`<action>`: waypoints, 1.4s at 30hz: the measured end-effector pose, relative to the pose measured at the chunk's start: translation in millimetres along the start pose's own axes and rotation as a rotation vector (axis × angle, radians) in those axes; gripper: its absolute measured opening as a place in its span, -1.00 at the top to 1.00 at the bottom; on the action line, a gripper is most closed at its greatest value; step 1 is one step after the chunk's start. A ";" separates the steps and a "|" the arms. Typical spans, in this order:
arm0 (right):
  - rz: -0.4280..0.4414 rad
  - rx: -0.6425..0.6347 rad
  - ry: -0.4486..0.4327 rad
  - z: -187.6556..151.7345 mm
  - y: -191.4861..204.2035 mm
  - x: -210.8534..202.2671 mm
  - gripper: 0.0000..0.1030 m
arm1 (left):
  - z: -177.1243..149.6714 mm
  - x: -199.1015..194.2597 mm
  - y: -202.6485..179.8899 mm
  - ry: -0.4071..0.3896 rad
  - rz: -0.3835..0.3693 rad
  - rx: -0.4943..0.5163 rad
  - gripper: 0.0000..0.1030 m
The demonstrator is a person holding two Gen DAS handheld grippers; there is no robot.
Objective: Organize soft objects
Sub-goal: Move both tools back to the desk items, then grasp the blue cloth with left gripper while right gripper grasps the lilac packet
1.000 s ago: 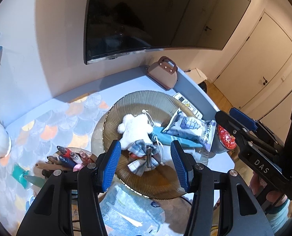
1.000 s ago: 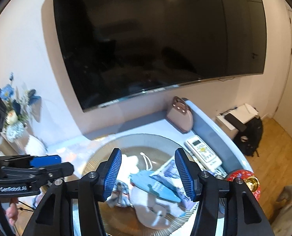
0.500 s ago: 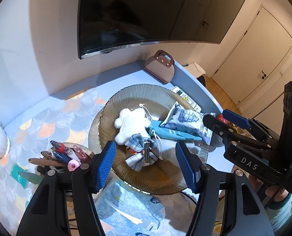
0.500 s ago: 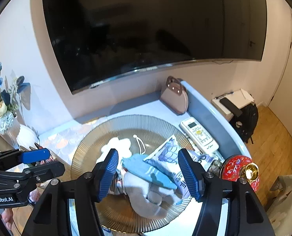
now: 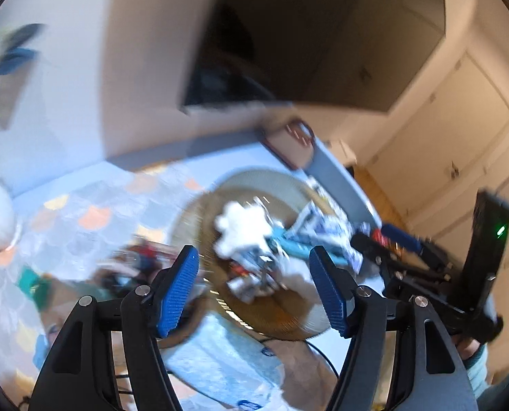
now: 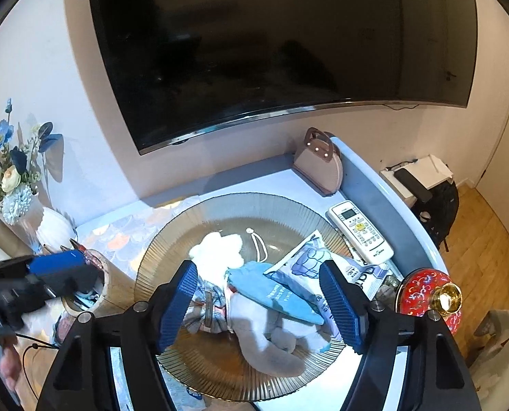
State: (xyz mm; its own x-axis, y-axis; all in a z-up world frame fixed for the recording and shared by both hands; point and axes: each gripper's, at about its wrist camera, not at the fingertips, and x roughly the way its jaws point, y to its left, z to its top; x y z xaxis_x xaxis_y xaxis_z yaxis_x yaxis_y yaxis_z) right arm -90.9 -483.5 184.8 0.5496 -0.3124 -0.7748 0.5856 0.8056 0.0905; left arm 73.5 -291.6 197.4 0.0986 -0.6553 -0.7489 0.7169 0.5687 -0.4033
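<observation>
Two grippers, both empty, jaws spread wide, held above the table; no contact with anything.

Change over the last second: the left wrist view has gone from sharp to heavily motion-blurred and the scene has slid toward its right side, so the left gripper (image 5: 254, 291) is being swung quickly. The right wrist view stays sharp, but the plate now sits lower and larger in it than a second ago: the right gripper (image 6: 259, 303) has risen and tipped down over the pile.

Left to right in the right view:
- left gripper's blue pad at 9 o'clock, beside a pen cup (image 6: 97, 287);
- ribbed gold plate (image 6: 172, 239), centre;
- on it, white plush (image 6: 216, 250) at 10 o'clock of the pile, plaid cloth (image 6: 206, 311) at 8, blue pouch (image 6: 275, 291) centre, grey plush (image 6: 271, 346) at 6, printed packet (image 6: 305, 263) at 2;
- remote (image 6: 360, 231) off the plate at 2 o'clock;
- red jar (image 6: 425, 294) at 3 o'clock.

Judgement: all soft items remain heaped on the plate, none gripped. Sorting has not visibly begun. The right gripper frames the blue pouch and looks best placed for a first pick; the left needs to settle first.
</observation>
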 end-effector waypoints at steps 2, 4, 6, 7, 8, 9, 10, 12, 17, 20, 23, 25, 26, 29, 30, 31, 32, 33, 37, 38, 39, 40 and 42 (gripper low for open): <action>0.021 -0.002 -0.005 -0.8 4.4 -0.8 -0.42 | 0.1 -24.4 23.1 -0.065 0.010 -0.058 -0.38; 0.059 -0.001 -0.016 -1.9 10.2 -2.8 -0.49 | -4.8 -51.2 52.7 -0.138 0.018 -0.141 -0.53; 0.114 -0.012 -0.032 -3.9 18.6 -6.1 -0.52 | -12.4 -74.4 81.9 -0.204 0.035 -0.229 -0.58; 0.154 -0.033 -0.044 -5.5 27.5 -9.1 -0.53 | -17.5 -83.6 95.6 -0.225 0.051 -0.269 -0.59; 0.180 -0.054 -0.052 -6.9 35.8 -11.3 -0.53 | -27.8 -95.7 117.3 -0.244 0.082 -0.330 -0.59; 0.208 -0.083 -0.062 -8.8 45.5 -14.1 -0.53 | -36.4 -102.6 132.5 -0.249 0.109 -0.374 -0.59; 0.244 -0.121 -0.071 -11.2 58.0 -17.0 -0.53 | -42.5 -106.4 142.2 -0.250 0.129 -0.402 -0.59; 0.339 -0.205 -0.081 -20.7 87.5 -23.5 -0.53 | -67.8 -114.3 170.6 -0.234 0.204 -0.477 -0.59; 0.530 -0.365 -0.023 -51.0 156.6 -19.4 -0.53 | -124.3 -94.6 199.0 -0.114 0.245 -0.566 -0.59; 0.565 -0.459 0.053 -76.5 195.7 -3.7 -0.53 | -149.3 -72.1 202.7 -0.037 0.256 -0.574 -0.58; 0.519 -0.616 0.069 -105.4 231.3 10.0 -0.53 | -164.4 -54.5 198.3 0.008 0.234 -0.569 -0.58; 0.482 -0.742 0.055 -124.9 251.2 17.8 -0.51 | -169.8 -42.7 193.6 0.027 0.214 -0.546 -0.58; 0.473 -0.778 0.052 -130.1 255.6 21.3 -0.50 | -169.8 -38.2 191.4 0.034 0.209 -0.533 -0.58; 0.448 -0.856 0.040 -144.5 264.9 31.2 -0.45 | -169.8 -29.2 187.9 0.073 0.223 -0.490 -0.58; 0.442 -0.871 0.034 -147.0 266.6 33.3 -0.44 | -170.8 -25.3 187.9 0.091 0.232 -0.476 -0.58; 0.434 -0.887 0.023 -149.1 268.6 35.2 -0.44 | -171.5 -26.0 190.0 0.086 0.234 -0.477 -0.57; 0.430 -0.898 0.010 -150.3 270.4 36.2 -0.44 | -171.8 -25.2 192.5 0.085 0.227 -0.479 -0.55; 0.423 -0.914 0.007 -152.2 272.3 37.8 -0.44 | -172.8 -25.7 194.7 0.082 0.213 -0.484 -0.55; 0.410 -0.981 -0.030 -158.6 283.1 40.4 -0.44 | -177.7 -30.3 198.6 0.046 0.200 -0.475 -0.29; 0.410 -1.000 -0.046 -160.2 285.9 40.3 -0.44 | -179.4 -32.9 200.0 0.028 0.183 -0.483 -0.13; 0.405 -1.025 -0.062 -162.5 289.3 40.5 -0.44 | -181.2 -34.8 202.3 0.010 0.166 -0.499 -0.03; 0.400 -1.044 -0.073 -164.4 291.5 40.7 -0.44 | -181.7 -34.9 203.3 0.001 0.157 -0.512 0.11; 0.393 -1.087 -0.102 -169.4 299.6 44.0 -0.44 | -183.9 -39.6 204.8 -0.033 0.132 -0.540 0.40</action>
State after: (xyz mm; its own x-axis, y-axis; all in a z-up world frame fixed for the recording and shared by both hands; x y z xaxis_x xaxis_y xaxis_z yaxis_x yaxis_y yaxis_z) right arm 7.8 -170.7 71.9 0.6547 0.0560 -0.7538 -0.4294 0.8483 -0.3098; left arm 89.6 -57.7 47.8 0.1915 -0.5712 -0.7982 0.2423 0.8156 -0.5255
